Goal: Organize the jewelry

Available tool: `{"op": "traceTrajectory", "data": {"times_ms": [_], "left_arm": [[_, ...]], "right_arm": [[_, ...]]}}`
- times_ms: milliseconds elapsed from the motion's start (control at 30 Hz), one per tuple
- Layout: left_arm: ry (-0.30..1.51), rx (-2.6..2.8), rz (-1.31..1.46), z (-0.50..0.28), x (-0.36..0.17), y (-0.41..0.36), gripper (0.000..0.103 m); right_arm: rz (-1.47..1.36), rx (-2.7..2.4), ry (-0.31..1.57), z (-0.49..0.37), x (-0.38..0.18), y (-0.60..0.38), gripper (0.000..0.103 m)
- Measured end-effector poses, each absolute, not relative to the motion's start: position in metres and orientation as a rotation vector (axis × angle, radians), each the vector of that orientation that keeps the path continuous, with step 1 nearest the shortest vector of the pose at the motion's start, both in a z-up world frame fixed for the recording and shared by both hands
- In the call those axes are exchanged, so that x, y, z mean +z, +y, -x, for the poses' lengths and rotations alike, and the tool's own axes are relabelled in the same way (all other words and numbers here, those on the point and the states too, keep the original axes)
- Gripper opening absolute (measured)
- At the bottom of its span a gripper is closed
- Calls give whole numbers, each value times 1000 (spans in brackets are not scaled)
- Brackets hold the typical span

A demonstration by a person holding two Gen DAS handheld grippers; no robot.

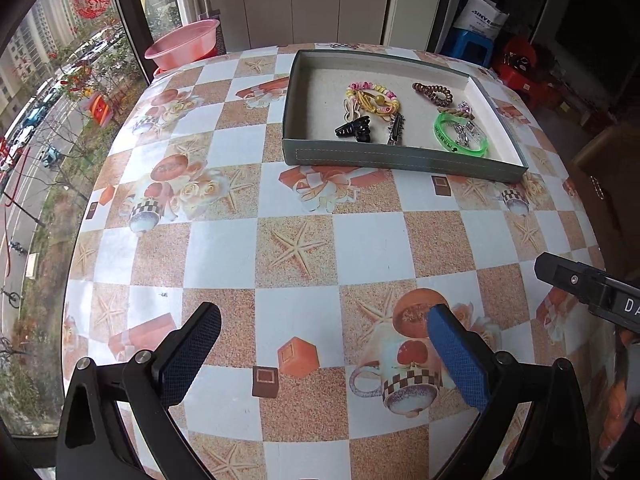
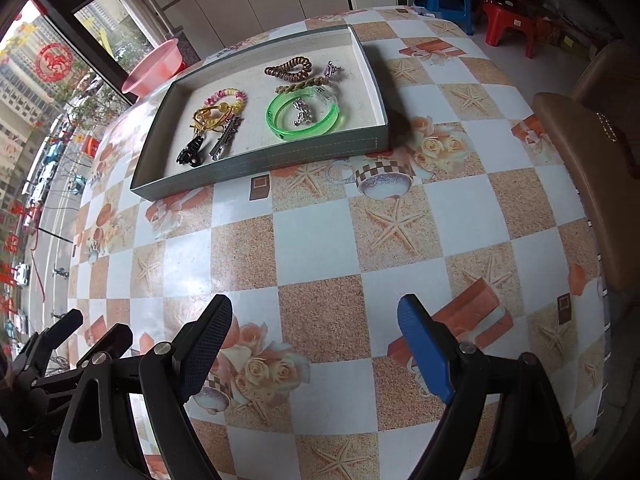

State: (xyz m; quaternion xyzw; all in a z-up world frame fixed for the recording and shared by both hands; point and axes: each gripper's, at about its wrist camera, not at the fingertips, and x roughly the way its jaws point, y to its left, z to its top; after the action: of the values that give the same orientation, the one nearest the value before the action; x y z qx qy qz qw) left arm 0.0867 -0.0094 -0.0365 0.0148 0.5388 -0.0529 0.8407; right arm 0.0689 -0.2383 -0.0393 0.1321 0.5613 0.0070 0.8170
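A shallow grey-green tray (image 1: 400,160) (image 2: 264,158) lies at the far side of the table. In it are a green bangle (image 1: 460,136) (image 2: 304,118), a brown spiral hair tie (image 1: 434,93) (image 2: 289,69), a pink-and-yellow spiral tie (image 1: 374,92) (image 2: 226,98), a black claw clip (image 1: 354,128) (image 2: 191,154), a metal hair clip (image 1: 395,130) (image 2: 224,140) and small silver pieces (image 2: 304,110). My left gripper (image 1: 324,320) hangs open over the near table, nothing between its fingers. My right gripper (image 2: 316,316) is open and empty too, well short of the tray.
The table carries a checked cloth (image 1: 296,248) with starfish and cup prints. A pink basin (image 1: 182,44) stands beyond the far left edge by the window. A tan chair (image 2: 592,168) sits at the table's right side. Red and blue stools (image 2: 508,16) are behind.
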Motion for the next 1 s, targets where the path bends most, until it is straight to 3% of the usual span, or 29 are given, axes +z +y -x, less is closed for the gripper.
{"op": "traceTrajectory", "data": {"times_ms": [467, 1000], "left_arm": [[1026, -115, 3, -60, 8, 17, 103], [955, -107, -33, -37, 46, 2, 103]], "right_arm": [[-168, -41, 992, -27, 15, -212, 87], [-128, -4, 911, -4, 61, -207, 87]]}}
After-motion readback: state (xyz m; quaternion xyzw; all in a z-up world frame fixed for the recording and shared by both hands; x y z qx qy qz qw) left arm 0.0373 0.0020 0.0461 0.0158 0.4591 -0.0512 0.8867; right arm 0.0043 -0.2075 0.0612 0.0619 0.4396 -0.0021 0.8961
